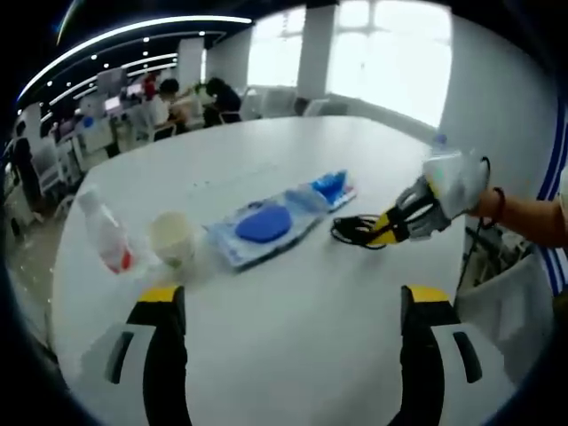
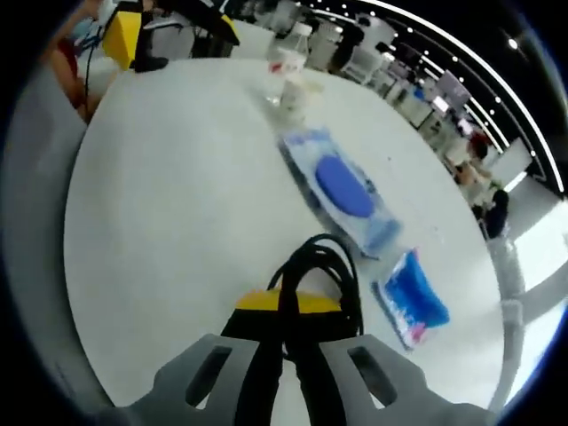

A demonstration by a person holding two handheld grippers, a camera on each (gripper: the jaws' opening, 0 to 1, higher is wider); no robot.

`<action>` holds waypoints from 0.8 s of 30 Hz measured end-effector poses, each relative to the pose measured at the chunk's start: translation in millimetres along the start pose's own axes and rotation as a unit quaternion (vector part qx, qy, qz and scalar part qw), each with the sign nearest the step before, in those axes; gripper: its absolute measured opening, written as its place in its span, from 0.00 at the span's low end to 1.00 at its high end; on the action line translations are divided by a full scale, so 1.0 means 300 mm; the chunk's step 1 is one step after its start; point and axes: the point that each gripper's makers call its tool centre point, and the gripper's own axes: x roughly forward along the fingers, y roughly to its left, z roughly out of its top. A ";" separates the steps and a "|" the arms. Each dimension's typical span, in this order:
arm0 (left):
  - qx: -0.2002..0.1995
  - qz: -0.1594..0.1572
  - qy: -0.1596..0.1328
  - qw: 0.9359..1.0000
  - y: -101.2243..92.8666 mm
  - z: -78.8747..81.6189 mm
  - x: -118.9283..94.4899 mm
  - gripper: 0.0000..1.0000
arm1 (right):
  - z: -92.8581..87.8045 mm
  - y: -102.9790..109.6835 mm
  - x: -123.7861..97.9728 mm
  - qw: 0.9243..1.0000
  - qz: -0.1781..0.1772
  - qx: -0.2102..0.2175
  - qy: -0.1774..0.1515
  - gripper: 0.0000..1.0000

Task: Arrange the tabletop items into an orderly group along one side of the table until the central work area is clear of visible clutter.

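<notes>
The right tongs gripped the black cable near the wipes pack; the left tongs stood open. Bottle, cup and blue packet lay mid-desk, so sorting seemed barely begun.

The table is plain white, and on it lie a pale blue wipes pack with a deep blue oval lid, a bright blue small packet edged in pink, and a black coiled cable. The clear bottle carries a red label beside a cream-white cup. Both grippers' fingers are black with yellow tips.
</notes>
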 end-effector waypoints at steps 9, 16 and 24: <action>-0.001 0.002 0.005 1.000 0.006 -0.006 -0.002 0.97 | -0.033 0.021 0.036 1.000 0.016 0.014 0.021 0.04; -0.002 0.000 0.006 1.000 0.004 -0.009 0.000 0.97 | -0.045 0.019 0.048 0.999 0.025 0.044 0.021 0.05; 0.000 0.002 0.013 1.000 0.007 -0.018 0.001 0.98 | -0.041 0.063 0.067 0.990 0.058 0.132 0.008 0.10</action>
